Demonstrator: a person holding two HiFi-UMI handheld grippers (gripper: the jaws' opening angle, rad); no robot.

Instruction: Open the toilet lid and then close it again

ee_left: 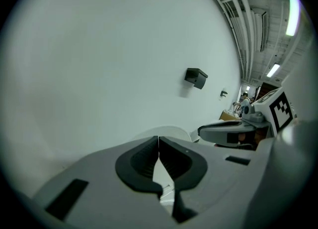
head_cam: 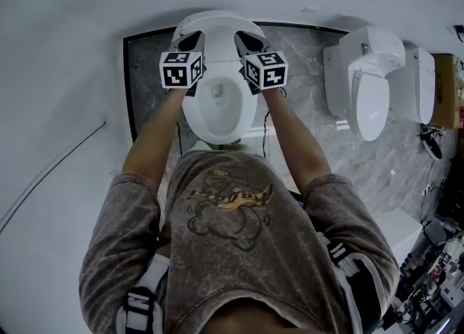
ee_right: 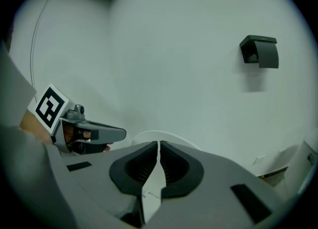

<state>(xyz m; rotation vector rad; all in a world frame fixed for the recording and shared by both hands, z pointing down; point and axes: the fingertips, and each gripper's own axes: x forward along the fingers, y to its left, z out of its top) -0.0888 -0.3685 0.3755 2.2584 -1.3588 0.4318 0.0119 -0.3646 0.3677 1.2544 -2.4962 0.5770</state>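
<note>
White toilet lid raised, bowl exposed.
L tongs & R tongs both pressed together, tips by lid's top rim.

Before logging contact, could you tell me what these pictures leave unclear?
- Head view: whether left gripper and right gripper touch the toilet lid; their bodies cover the tips.
- Head view: clutter at lower right, too small, cut by the edge.
- Gripper views: black wall box, too small to identify.
</note>
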